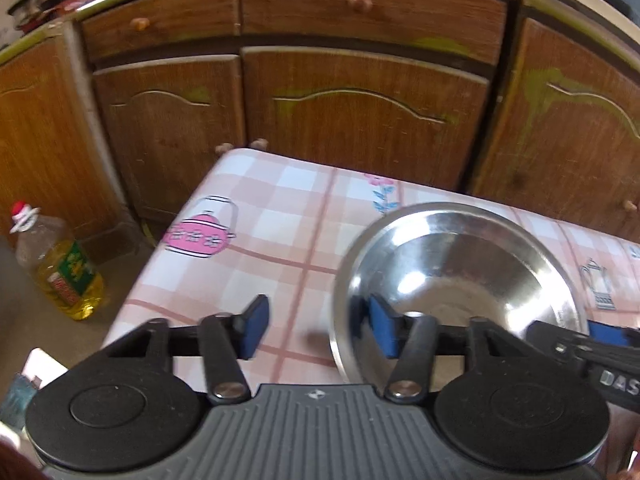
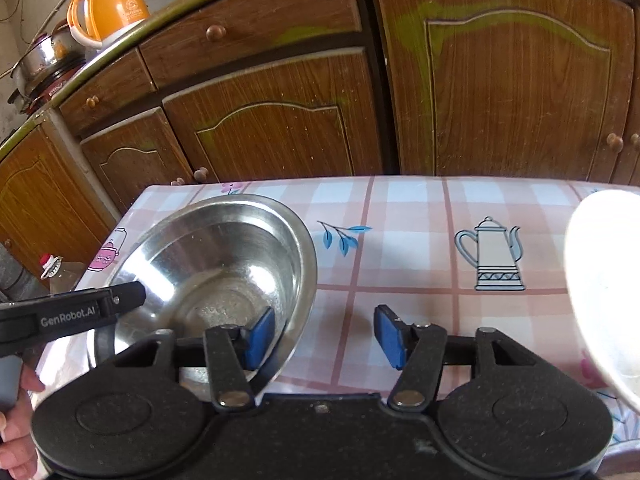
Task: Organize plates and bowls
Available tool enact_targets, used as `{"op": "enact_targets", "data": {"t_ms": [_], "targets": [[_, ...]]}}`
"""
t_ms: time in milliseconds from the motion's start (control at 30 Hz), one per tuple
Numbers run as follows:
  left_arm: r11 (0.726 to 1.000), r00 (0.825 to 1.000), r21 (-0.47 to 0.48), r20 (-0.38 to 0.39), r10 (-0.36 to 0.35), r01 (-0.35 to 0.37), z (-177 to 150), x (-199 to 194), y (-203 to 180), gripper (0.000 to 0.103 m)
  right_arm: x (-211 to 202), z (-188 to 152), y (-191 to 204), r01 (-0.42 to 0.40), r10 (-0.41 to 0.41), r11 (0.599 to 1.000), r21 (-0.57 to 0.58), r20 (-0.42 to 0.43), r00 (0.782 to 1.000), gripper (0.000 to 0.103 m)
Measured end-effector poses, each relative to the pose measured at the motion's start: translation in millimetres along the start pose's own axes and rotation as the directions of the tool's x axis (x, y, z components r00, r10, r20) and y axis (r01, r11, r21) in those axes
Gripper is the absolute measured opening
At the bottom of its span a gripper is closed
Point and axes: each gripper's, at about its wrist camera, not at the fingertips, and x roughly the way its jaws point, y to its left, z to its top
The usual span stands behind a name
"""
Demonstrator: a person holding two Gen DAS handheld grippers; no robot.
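Observation:
A shiny steel bowl [image 1: 460, 276] [image 2: 216, 276] stands on the pink checked tablecloth [image 1: 260, 216] [image 2: 404, 248]. My left gripper [image 1: 320, 332] straddles the bowl's left rim. Its right pad [image 1: 384, 332] is inside the bowl and its left pad [image 1: 256, 330] hangs outside, clear of the wall, so it is open. My right gripper [image 2: 324, 336] straddles the opposite rim, with one pad [image 2: 260, 336] inside and the other pad [image 2: 390, 336] outside with a gap, also open. A white dish [image 2: 608, 288] lies at the table's right, partly cut off.
Brown wooden cabinets [image 1: 360, 100] [image 2: 272, 132] stand right behind the table's far edge. An oil bottle [image 1: 64, 272] sits on the floor to the left. On the counter are an orange kettle [image 2: 106, 4] and a steel pot [image 2: 44, 56]. A person's hand [image 2: 16, 432] holds the left gripper.

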Motion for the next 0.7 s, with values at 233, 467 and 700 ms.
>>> {"op": "enact_targets", "data": {"t_ms": [233,467,700], "targets": [[0.998,0.998,0.003,0.009,-0.055,0.055,-7,-5,-4,0.022,-8,-4,10,-0.027,0.027,1.000,-0.012,0.017,0.999,0.023],[0.998,0.998,-0.017,0.041,-0.054,0.055,-13,-33,-5,0.021,-43,-10,20,-0.019,0.022,0.999,-0.050,0.063,0.998,0.023],[1.000,0.995,-0.011,0.095,-0.020,0.022,-18,-88,-13,0.021,-96,-17,30,-0.015,0.022,0.998,-0.065,0.103,0.994,0.023]]}}
